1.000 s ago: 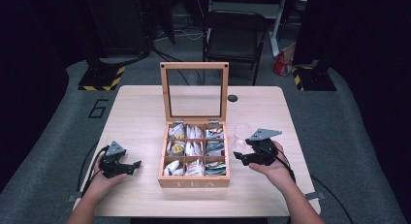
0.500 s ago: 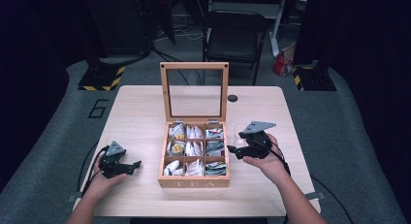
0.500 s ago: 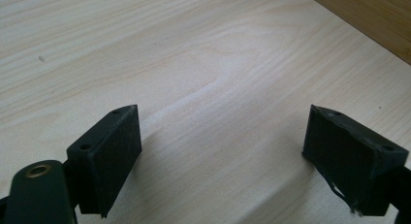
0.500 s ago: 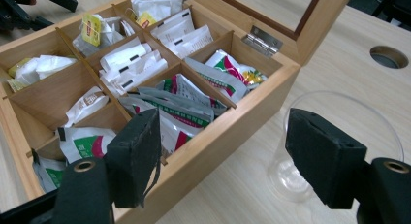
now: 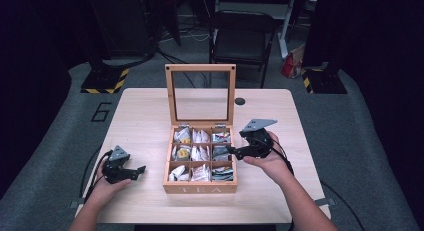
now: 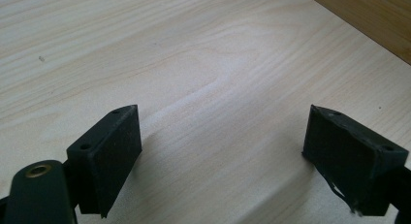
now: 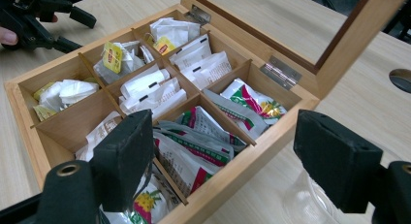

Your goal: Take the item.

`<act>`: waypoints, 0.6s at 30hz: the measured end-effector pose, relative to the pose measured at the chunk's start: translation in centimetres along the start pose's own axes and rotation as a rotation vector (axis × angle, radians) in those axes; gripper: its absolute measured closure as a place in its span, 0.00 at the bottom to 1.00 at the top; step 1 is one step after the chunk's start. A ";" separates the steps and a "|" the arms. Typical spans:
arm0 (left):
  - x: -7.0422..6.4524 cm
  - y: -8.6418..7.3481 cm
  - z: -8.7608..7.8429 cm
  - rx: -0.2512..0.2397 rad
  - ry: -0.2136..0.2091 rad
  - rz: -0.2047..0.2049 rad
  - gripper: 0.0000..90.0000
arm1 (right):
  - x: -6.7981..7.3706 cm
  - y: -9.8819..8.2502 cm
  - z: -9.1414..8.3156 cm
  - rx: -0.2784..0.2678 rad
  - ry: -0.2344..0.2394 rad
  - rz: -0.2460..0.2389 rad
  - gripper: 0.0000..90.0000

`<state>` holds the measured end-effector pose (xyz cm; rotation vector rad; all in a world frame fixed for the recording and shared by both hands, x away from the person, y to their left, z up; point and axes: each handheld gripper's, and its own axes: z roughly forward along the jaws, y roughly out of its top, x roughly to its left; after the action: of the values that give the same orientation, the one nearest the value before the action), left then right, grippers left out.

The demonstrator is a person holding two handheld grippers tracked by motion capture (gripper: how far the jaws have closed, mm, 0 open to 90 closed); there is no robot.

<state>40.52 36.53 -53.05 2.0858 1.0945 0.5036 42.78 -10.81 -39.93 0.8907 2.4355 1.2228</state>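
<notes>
A wooden tea box (image 5: 200,187) sits near the middle of the pale wooden worktop (image 5: 145,121) in front of you, its glass-paned lid (image 5: 200,96) standing upright at the far edge. Inside, thin wooden dividers make nine compartments, three rows of three, and each one that can be seen holds a loose bunch of tea sachets (image 7: 194,156); how many sachets lie in each compartment cannot be counted from here. You hold two hand-held grippers, one in each hand. Your left hand-held gripper (image 5: 136,171) rests on the worktop to the left of the box, well apart from it, with its jaws spread wide and nothing between them. Your right hand-held gripper (image 5: 232,151) hovers at the right wall of the box, beside the middle row, jaws also spread wide and empty. In the right gripper view, green, red and white foil sachets fill the compartments nearest that gripper, with white paper sachets (image 7: 145,90) in the middle ones. A clear, glass-like object (image 7: 310,204) stands on the worktop just outside the box wall, under the right gripper; what it is cannot be told. The sachets look light, thin and floppy, and the foil ones probably slippery, so they would likely be best pinched by a raised edge or corner. The box itself looks rigid and heavier, and its glass lid fragile.
</notes>
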 end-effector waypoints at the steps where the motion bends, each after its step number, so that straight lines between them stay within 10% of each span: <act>1: 0.0 0.0 0.0 0.000 0.000 0.000 0.15 | 0.1 0.1 0.1 -0.001 0.001 -0.005 0.24; 18: 0.0 0.0 0.0 0.001 0.001 0.003 0.15 | 1.3 2.8 1.2 -0.024 0.023 -0.053 0.26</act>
<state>40.53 36.54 -53.04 2.0881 1.0925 0.5060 43.48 -7.97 -38.33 0.8047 2.4407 1.2476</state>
